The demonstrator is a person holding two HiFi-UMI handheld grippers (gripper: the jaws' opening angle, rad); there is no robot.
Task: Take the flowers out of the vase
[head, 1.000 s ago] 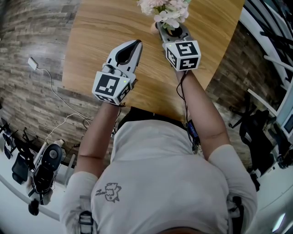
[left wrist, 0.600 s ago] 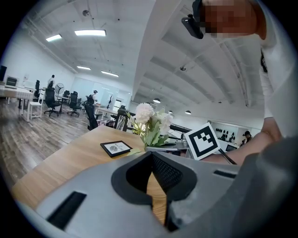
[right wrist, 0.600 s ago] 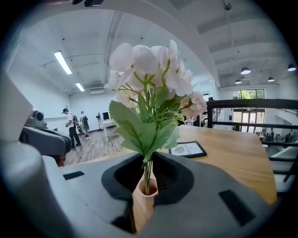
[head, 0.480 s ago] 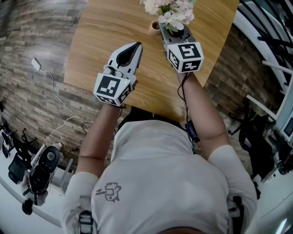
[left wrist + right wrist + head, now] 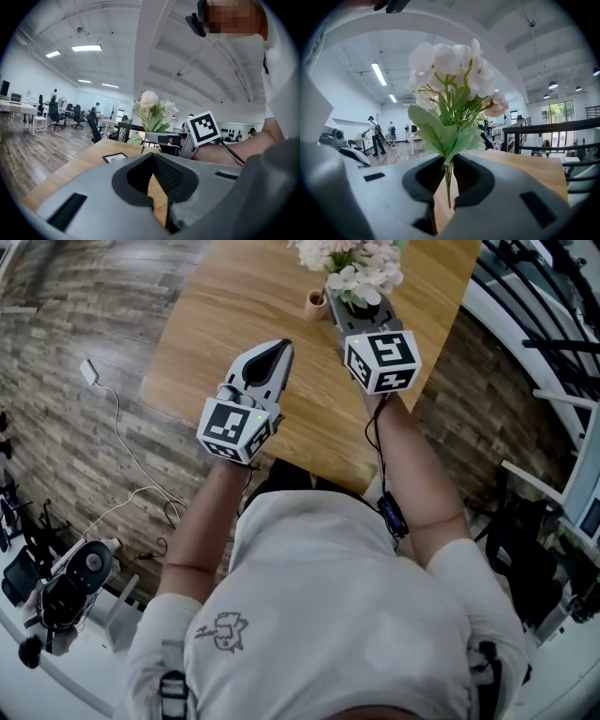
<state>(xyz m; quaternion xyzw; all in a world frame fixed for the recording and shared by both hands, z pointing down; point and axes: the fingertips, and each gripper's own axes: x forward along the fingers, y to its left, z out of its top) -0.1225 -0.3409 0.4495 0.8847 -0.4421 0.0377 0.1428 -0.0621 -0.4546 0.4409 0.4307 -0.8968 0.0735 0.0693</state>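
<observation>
Flowers clamped in right gripper, clear of vase; left gripper closed and empty.

Nearest, the left gripper [image 5: 153, 157] has its jaws together with nothing between them, above the worktop [image 5: 234, 296]. The right gripper [image 5: 449, 165] is clamped on the green stems of the flowers [image 5: 450, 79]. The stem ends hang free below the pads, over bare worktop. White and pale pink blooms stand upright above the jaws. In the head view the small tan vase [image 5: 315, 304] stands upright on the worktop just left of the right gripper, apart from the stems. Beyond lies an open office with people standing.
</observation>
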